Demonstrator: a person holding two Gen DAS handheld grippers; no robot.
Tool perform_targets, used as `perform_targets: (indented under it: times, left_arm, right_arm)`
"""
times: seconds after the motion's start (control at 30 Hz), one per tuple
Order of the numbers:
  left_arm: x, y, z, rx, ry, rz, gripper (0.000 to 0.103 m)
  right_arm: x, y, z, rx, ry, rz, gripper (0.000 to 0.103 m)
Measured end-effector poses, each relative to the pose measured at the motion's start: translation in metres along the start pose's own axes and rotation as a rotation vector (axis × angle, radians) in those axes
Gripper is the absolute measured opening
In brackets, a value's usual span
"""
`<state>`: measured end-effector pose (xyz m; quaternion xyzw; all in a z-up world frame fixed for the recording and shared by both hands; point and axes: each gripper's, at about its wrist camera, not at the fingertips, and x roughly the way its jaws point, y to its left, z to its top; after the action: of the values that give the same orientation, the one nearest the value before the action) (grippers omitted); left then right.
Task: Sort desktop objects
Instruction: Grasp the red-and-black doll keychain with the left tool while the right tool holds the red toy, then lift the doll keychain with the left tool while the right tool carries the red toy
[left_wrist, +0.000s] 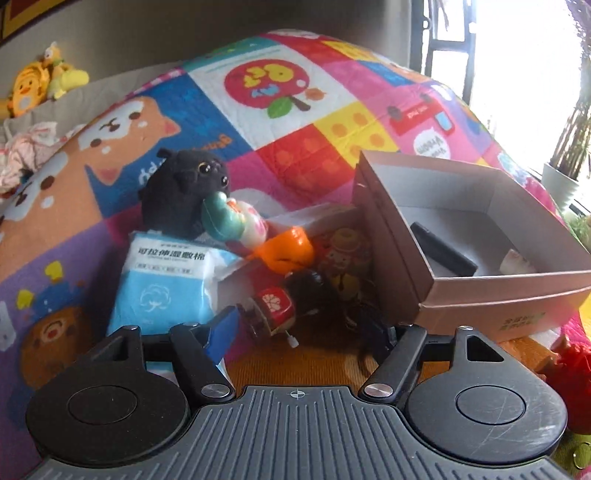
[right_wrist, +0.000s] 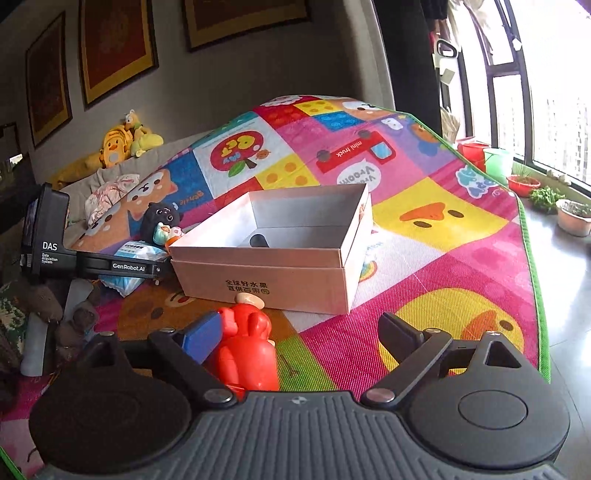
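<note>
In the left wrist view my left gripper (left_wrist: 303, 334) stands open low over the mat. A small red and black wind-up toy (left_wrist: 275, 306) lies between its fingers, close to the blue pad, and a tangled black thing (left_wrist: 369, 328) lies by the other finger. Behind are a blue cotton pack (left_wrist: 166, 288), a black plush (left_wrist: 184, 192), an orange toy (left_wrist: 288, 251) and a small figurine (left_wrist: 232, 221). The open cardboard box (left_wrist: 480, 291) (right_wrist: 266, 273) holds a black bar (left_wrist: 443, 251). My right gripper (right_wrist: 299, 338) is open, and a red plastic toy (right_wrist: 247, 350) stands beside its blue pad.
A colourful play mat (right_wrist: 424, 258) covers the surface, with a green edge at the right. Yellow plush toys (right_wrist: 118, 144) sit on a sofa at the back left. Plant pots (right_wrist: 572, 218) line the window sill. Brown soft toys (right_wrist: 44, 306) lie at the left.
</note>
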<state>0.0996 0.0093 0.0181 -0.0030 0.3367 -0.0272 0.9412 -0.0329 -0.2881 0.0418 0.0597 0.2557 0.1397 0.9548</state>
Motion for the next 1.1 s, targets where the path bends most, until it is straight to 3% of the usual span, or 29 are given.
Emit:
perform_targets:
  times: [0.13,0.23,0.37,0.43,0.57,0.67,0.77,0.87,0.97,1.1]
  left_arm:
    - [0.01,0.004,0.003,-0.027,-0.009,-0.003,0.074]
    - [0.012,0.004,0.006,-0.004,-0.018,0.017,0.065]
    - [-0.001,0.007,-0.002,0.026,-0.021,0.025,0.064]
    - [-0.017,0.007,-0.013,0.043,-0.015,-0.001,0.064]
    - [-0.062,-0.003,-0.047,0.076,0.003,-0.129,0.064]
    - [-0.092,-0.014,-0.073,0.111,0.003,-0.155,0.065]
    - [-0.107,-0.017,-0.088,0.104,0.015,-0.163,0.078]
    - [-0.108,-0.019,-0.092,0.106,0.024,-0.165,0.084]
    - [-0.106,-0.022,-0.089,0.064,0.045,-0.215,0.094]
    - [-0.096,-0.037,-0.084,0.105,0.042,-0.164,0.093]
  right_arm:
    - [0.006,-0.003,-0.006,0.035,0.006,-0.021,0.092]
    - [0.012,-0.005,-0.012,0.071,0.019,-0.025,0.098]
    - [0.015,-0.003,-0.015,0.055,0.023,-0.015,0.098]
    - [0.015,-0.004,-0.015,0.064,0.027,-0.01,0.098]
    - [0.015,-0.005,-0.015,0.071,0.025,-0.006,0.099]
    - [0.015,-0.003,-0.015,0.059,0.022,-0.01,0.099]
    - [0.013,0.003,-0.014,0.03,0.016,-0.018,0.099]
    - [0.01,0.01,-0.015,0.027,0.026,0.015,0.1]
    - [0.007,0.022,-0.016,-0.007,0.027,0.036,0.1]
    - [0.006,0.034,-0.013,-0.057,0.036,0.028,0.1]
